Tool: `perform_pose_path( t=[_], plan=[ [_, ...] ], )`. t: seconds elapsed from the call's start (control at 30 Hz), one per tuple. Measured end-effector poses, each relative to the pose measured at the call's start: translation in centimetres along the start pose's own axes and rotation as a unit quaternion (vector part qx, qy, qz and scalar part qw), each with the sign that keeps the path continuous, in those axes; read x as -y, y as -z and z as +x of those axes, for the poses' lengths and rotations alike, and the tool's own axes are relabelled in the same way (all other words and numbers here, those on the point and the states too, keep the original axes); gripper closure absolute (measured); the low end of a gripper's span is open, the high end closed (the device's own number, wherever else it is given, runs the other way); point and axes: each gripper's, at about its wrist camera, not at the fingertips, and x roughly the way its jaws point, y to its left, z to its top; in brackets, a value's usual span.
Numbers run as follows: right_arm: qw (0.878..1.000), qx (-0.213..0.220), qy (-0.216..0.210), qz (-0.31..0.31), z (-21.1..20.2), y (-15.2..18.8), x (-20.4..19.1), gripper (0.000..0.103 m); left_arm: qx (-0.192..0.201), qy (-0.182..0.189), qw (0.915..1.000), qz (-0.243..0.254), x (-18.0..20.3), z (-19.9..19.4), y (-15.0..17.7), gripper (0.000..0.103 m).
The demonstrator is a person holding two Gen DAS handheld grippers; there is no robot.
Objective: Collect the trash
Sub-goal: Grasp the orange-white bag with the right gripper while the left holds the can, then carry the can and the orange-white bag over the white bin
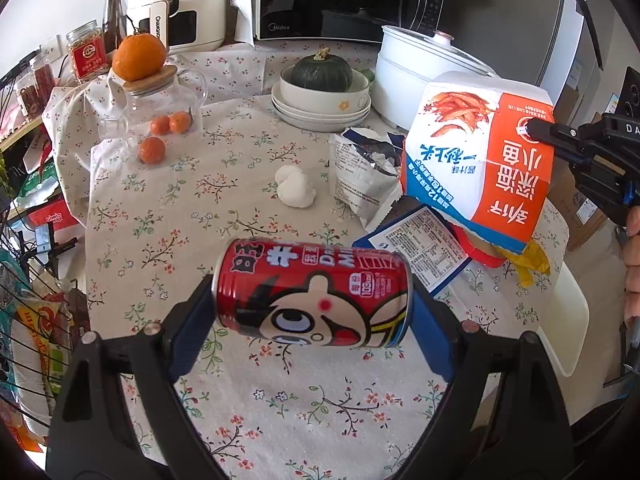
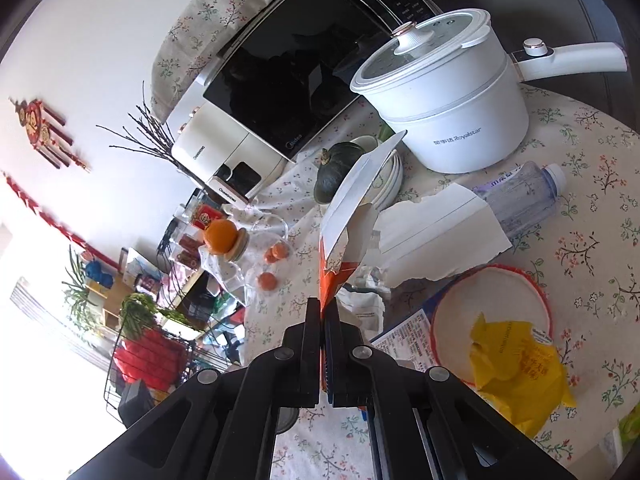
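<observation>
Floral table (image 1: 280,400) | left gripper (image 1: 312,304) clamps red can (image 1: 312,292) | right gripper (image 2: 322,312) pinches, apparently lifted, snack box (image 1: 480,160)

A home kitchen: a floral-clothed desk (image 1: 168,216) crowded with a microwave (image 1: 332,0), air fryer (image 1: 180,4), electric pot (image 2: 448,96) and stacked bowls (image 1: 320,104).
</observation>
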Motion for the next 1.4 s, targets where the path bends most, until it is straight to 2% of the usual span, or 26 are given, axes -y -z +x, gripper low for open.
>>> perform_pose_path(
  t=[0.2, 0.67, 0.97, 1.23, 1.4],
  plan=[
    [1.0, 0.008, -0.01, -0.015, -2.5, 0.4, -1.0, 0.101, 0.004, 0.009, 0.9999, 0.013, 0.8, -0.5, 0.1, 0.014],
    [0.997, 0.054, 0.04, -0.027, -12.7, 1.6, 1.1, 0.101, 0.015, 0.058, 0.9957, 0.071, 7.1, -1.7, 0.2, 0.014],
    [0.992, 0.084, 0.089, -0.007, -19.1, 2.8, 4.4, 0.101, 0.016, 0.092, 0.9896, 0.11, 12.6, -2.1, 0.4, 0.014],
    [0.985, 0.102, 0.137, 0.014, -24.0, 4.4, 8.2, 0.101, 0.015, 0.126, 0.9808, 0.148, 18.1, -2.3, 1.2, 0.014],
    [0.975, 0.098, 0.197, 0.033, -26.2, 5.8, 11.5, 0.101, 0.002, 0.147, 0.9736, 0.175, 21.6, -2.0, 2.1, 0.014]
  ],
)
